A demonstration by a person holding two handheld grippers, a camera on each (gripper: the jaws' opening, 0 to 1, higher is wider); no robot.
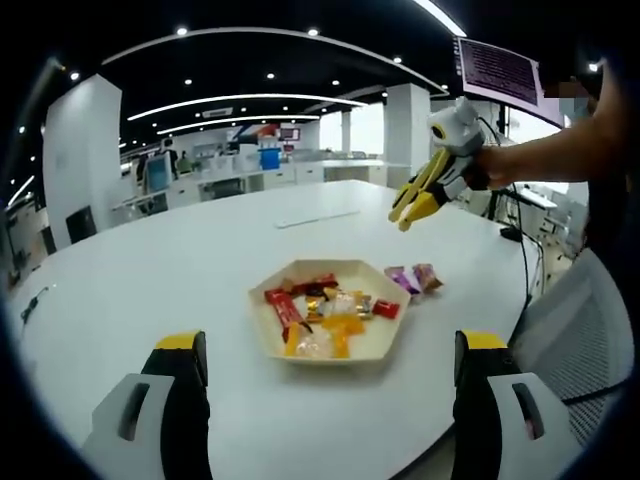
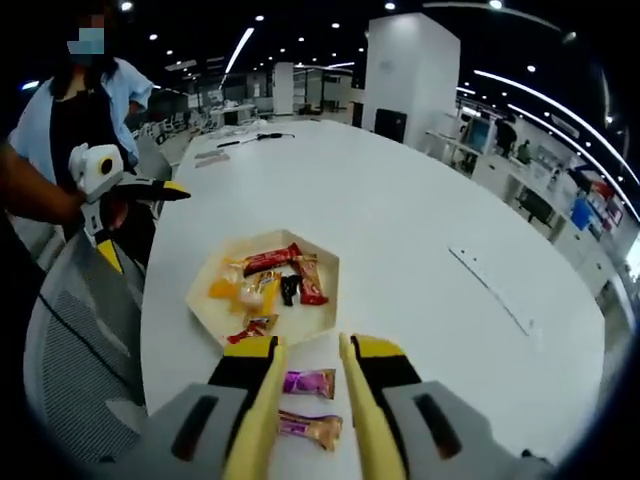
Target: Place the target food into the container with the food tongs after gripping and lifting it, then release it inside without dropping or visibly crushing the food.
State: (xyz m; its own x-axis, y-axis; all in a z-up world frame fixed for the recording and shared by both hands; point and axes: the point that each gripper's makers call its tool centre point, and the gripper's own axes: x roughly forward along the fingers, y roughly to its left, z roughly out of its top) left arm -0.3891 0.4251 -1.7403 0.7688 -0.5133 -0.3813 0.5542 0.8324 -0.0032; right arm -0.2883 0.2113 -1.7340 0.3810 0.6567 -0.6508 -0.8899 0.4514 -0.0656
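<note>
Your left gripper [image 1: 325, 365] hangs above the near edge of the white table [image 1: 150, 270] with its jaws set wide apart and nothing between them; straight ahead of the gap sits the hexagonal tray [image 1: 272, 340], heaped with wrapped sweets [image 1: 328, 310] whose labels are too small to read. Just past the tray's right side lie two loose wrapped candies [image 1: 415, 278], apart from it on the bare table. Your right gripper [image 1: 413, 205] comes in from the upper right, raised well above the table.

In the right gripper view, your right gripper [image 2: 308, 350] has its jaws a narrow gap apart, gripping nothing; the purple candy [image 2: 310, 382] lies on the table in that gap, and a second wrapped candy [image 2: 312, 428] lies nearer you, partly hidden by the jaws. The tray [image 2: 205, 300] sits just beyond the tips. Your left gripper [image 2: 140, 225] shows at far left, partly cut off by your hand [image 2: 112, 210]; a person stands behind it.
</note>
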